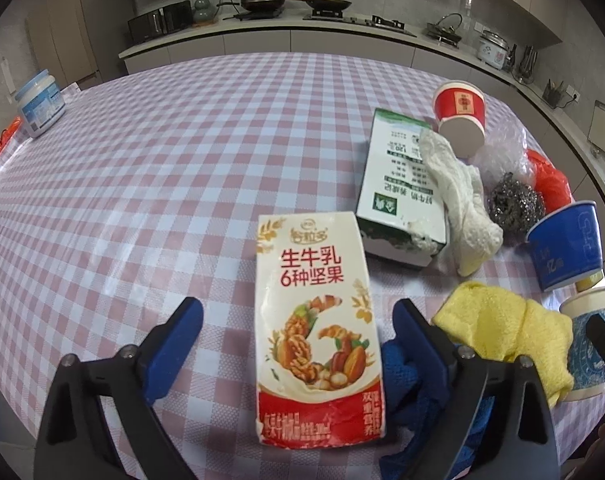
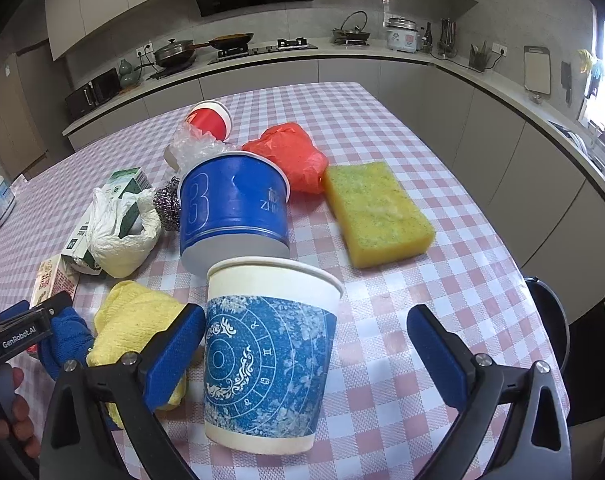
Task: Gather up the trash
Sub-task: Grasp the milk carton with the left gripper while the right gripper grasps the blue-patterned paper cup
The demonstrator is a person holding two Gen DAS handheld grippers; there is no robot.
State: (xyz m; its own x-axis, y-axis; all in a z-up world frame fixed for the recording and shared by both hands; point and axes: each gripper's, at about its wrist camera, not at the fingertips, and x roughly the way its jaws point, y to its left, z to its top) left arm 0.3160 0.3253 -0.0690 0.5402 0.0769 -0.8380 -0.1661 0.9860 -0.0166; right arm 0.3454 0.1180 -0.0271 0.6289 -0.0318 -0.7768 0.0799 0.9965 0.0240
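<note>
1. Both claws are standing spread wide: the left gripper (image 1: 298,320) has the milk carton (image 1: 316,328) sitting between its fingers, and the right gripper (image 2: 306,328) has the white and blue paper cup (image 2: 268,356) between its fingers. Neither one is pinching yet. The cup is sitting very close to one blue pad (image 2: 174,354), but I cannot tell if they are touching.
2. Counting from the paper cup: two cartons are lying on the checked table (image 2: 402,320), the red and white milk carton and a green and white box (image 1: 398,184) farther back. Three cups are showing: the paper cup standing up, a blue cup (image 2: 234,212) lying tipped right behind it, and a red cup (image 2: 208,120) tipped farther back.
3. Beside the paper cup, a yellow cloth (image 2: 138,320) is bunching up against a blue cloth (image 2: 64,344). A yellow sponge (image 2: 376,214) is lying behind the cup and off to the other side.
4. Behind the blue cup, a red plastic bag (image 2: 290,156), a clear crinkly wrap (image 2: 192,146) and a steel scrubber (image 2: 166,204) are crowding together. A white crumpled bag (image 2: 118,232) is lying over the green and white box.
5. Far from the paper cup, a white jar (image 1: 40,102) is standing at the table edge.
6. Part of the blue cloth is hiding behind the left gripper, and the yellow cloth is hiding part of the paper cup in the left view.
</note>
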